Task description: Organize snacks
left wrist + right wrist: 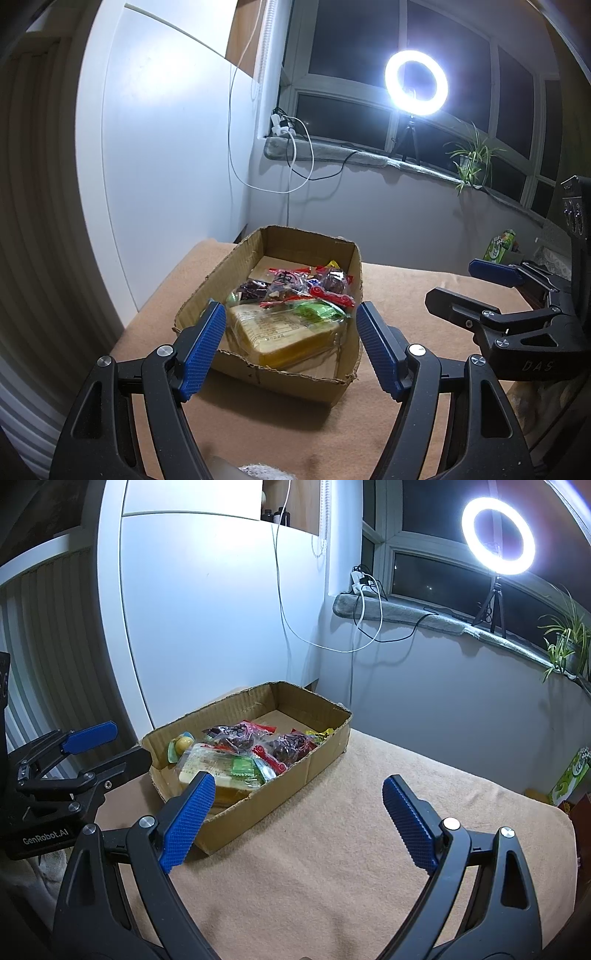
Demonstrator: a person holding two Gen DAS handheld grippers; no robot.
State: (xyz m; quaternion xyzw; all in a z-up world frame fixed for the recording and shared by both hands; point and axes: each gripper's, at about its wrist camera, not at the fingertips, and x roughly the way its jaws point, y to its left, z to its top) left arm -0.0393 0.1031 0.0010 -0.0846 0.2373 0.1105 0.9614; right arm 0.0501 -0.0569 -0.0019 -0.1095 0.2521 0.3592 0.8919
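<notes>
Both the left gripper (291, 347) and right gripper (299, 819) hover with jaws wide and empty, snacks (295, 299) piled in the cardboard box (207, 288) on the tabletop (332, 849), and only the right view catches the yellow-green jelly cup (181, 746).

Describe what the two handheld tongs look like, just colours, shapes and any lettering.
Both are matte black plastic frames with triangular cut-outs and silver round pivot screws. Each finger ends in a blue, cross-hatched rubbery pad. The left tongs carry white "GenRobot.AI" lettering on the body, seen from the right wrist view; the right tongs show faint "DAS" lettering in the left wrist view. No cables or sleeves visible.
</notes>
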